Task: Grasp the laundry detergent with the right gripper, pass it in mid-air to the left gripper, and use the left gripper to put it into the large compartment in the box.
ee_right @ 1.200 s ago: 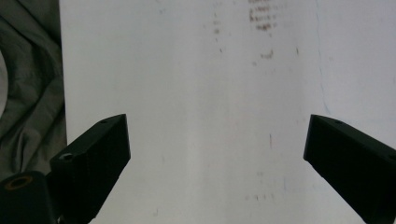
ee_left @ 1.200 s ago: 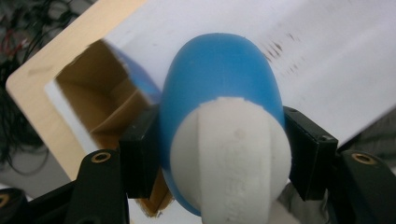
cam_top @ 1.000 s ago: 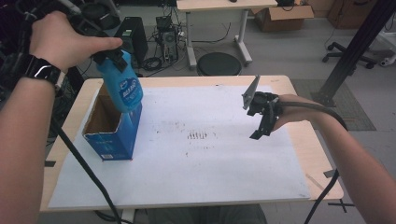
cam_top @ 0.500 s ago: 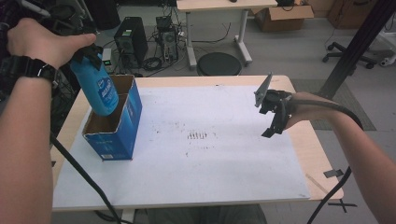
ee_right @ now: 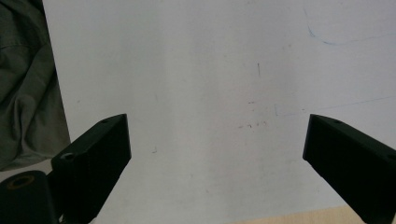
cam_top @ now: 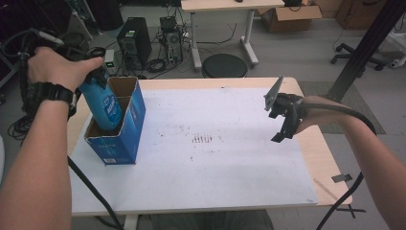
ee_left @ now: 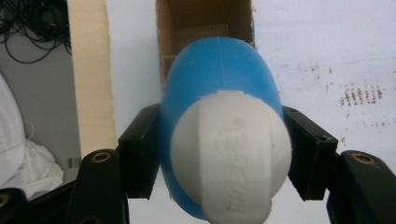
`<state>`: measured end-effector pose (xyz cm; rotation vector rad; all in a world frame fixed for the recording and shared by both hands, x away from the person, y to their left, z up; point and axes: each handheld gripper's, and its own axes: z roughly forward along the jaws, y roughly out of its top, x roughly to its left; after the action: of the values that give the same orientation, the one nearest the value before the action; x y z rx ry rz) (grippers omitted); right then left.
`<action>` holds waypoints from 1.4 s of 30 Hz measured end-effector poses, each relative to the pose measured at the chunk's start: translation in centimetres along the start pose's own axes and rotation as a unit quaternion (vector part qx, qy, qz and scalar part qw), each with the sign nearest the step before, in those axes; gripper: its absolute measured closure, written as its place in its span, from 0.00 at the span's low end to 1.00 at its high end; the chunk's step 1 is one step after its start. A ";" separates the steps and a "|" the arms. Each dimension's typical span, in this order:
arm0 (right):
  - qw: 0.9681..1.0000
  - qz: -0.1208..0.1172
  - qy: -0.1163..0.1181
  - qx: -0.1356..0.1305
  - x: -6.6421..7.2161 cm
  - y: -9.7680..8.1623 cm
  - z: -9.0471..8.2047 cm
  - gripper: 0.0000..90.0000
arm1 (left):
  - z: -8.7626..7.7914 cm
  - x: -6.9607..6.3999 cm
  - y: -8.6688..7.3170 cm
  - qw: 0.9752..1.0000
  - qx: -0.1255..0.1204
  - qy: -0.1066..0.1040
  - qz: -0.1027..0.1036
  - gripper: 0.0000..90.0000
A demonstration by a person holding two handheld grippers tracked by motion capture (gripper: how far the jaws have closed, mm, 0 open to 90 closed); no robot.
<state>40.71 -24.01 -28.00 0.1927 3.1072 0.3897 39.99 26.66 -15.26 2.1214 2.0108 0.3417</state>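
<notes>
High view: bottle [cam_top: 106, 108] inside box [cam_top: 125, 125].

No legible txt on bottle [cam_top: 106, 108] or box [cam_top: 122, 139].

A wooden table [cam_top: 320, 148] carries a white sheet [cam_top: 230, 163] with an open blue box [cam_top: 122, 139] standing on it.

Even indoor light; close gripper views blur softly.
</notes>
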 end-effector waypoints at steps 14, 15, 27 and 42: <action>1.000 0.010 -0.001 -0.004 -0.1 -0.4 0.2 0.08 | 6.6 0.0 -1.2 1.000 0.023 -0.003 0.000 0.42; 1.000 0.010 -0.001 -0.004 -0.1 -0.4 0.2 0.08 | 6.6 0.0 -1.2 1.000 0.023 -0.003 0.000 0.42; 1.000 0.013 0.003 -0.003 -0.1 -0.5 0.3 0.08 | 9.6 0.0 -2.1 0.999 0.033 -0.001 -0.006 0.42; 1.000 0.013 0.005 -0.002 0.0 -0.5 0.8 0.08 | 11.4 0.2 -3.0 0.999 0.035 -0.004 -0.005 0.42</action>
<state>40.71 -24.26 -28.92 0.2310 3.1175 0.3981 40.56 27.22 -27.05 2.1503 2.0566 0.2655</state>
